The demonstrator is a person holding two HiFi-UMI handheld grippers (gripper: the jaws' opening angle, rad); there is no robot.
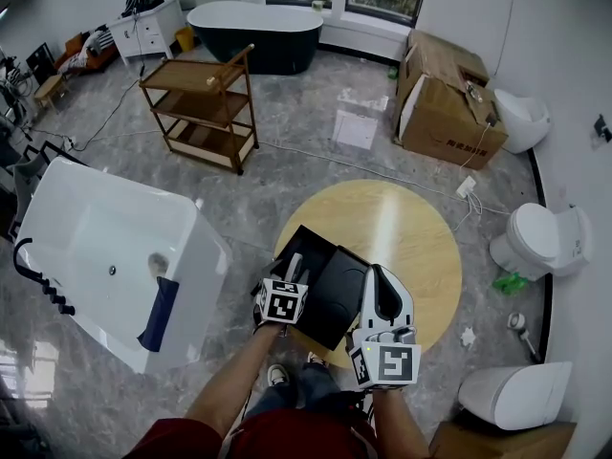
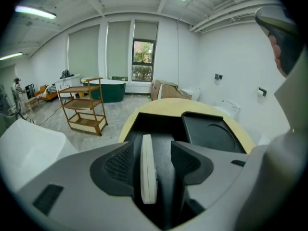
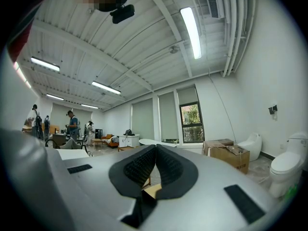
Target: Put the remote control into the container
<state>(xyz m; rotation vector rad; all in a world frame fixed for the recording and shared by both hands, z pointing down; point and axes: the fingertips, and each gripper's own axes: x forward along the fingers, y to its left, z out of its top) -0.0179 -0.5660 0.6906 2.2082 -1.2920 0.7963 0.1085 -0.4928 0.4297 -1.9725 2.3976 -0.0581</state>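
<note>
The slim white remote control point(image 2: 148, 170) stands on edge between the jaws of my left gripper point(image 2: 155, 161). It leans by the left pad point(image 2: 119, 165), with a clear gap to the right pad, and the jaws stand open. Just beyond and under it is the open black container point(image 2: 156, 125), its black lid point(image 2: 211, 134) lying beside it on the round wooden table point(image 2: 159, 107). In the head view the left gripper point(image 1: 292, 275) hovers over the container point(image 1: 314, 245) with the remote point(image 1: 295, 264) in it. My right gripper point(image 1: 386, 296) is held over the table's near edge, pointing upward, its jaws point(image 3: 155, 165) shut and empty.
A white bathtub point(image 1: 105, 256) stands left of the table point(image 1: 411, 237). A wooden shelf cart point(image 1: 201, 108), a dark tub point(image 1: 256, 34) and a cardboard box point(image 1: 445, 98) stand farther off. Toilets point(image 1: 540, 242) line the right wall. People stand far off in the right gripper view.
</note>
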